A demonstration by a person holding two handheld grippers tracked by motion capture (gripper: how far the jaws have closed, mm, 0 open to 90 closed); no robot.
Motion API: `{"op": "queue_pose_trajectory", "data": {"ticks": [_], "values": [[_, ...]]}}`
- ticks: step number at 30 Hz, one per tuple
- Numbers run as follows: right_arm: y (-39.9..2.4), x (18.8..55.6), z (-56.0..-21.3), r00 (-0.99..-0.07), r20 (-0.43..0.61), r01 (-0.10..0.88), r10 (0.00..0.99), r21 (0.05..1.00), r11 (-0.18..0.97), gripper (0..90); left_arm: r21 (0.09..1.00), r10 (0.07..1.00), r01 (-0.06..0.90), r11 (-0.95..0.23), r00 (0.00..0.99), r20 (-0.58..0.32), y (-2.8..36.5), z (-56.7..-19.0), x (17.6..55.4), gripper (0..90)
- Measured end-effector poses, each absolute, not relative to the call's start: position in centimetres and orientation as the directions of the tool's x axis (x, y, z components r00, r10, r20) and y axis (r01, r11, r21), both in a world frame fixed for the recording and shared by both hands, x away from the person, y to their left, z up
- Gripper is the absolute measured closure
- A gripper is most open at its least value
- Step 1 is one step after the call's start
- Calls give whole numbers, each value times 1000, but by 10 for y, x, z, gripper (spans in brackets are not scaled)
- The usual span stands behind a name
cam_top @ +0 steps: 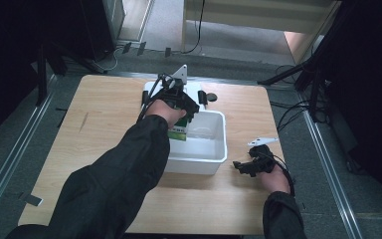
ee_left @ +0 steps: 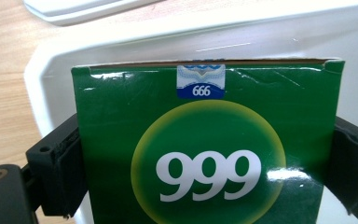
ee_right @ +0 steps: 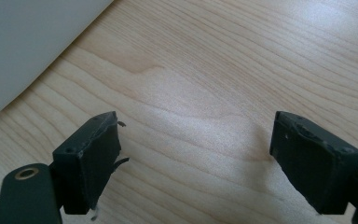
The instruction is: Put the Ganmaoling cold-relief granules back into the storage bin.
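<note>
Wooden tabletop, white bin at centre. Green box pinched by left tongs at its two sides, over the bin's left edge. Likely light, thin card, crushable; best gripped gently across the narrow sides. Right tongs spread, empty, over bare wood.

Black tongs, dark jacket sleeves, trailing cables
</note>
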State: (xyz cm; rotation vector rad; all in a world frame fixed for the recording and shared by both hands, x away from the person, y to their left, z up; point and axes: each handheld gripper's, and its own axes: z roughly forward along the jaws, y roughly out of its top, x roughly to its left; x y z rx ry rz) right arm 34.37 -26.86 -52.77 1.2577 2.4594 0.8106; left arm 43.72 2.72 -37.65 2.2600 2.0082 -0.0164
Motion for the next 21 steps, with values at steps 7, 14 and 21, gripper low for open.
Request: {"op": "queue_pose_trajectory", "data": {"ticks": [7, 14, 21], "values": [[-269, 343, -527, -591, 21, 660, 807, 588, 468, 159, 75, 991, 993, -92, 98, -86, 18, -384, 437, 48], [-269, 343, -527, -591, 23, 660, 806, 589, 466, 159, 81, 992, 992, -95, 101, -73, 16, -386, 438, 47], [-269, 343, -527, -592, 23, 660, 806, 588, 468, 159, 82, 994, 995, -63, 70, -81, 20, -390, 439, 44]]}}
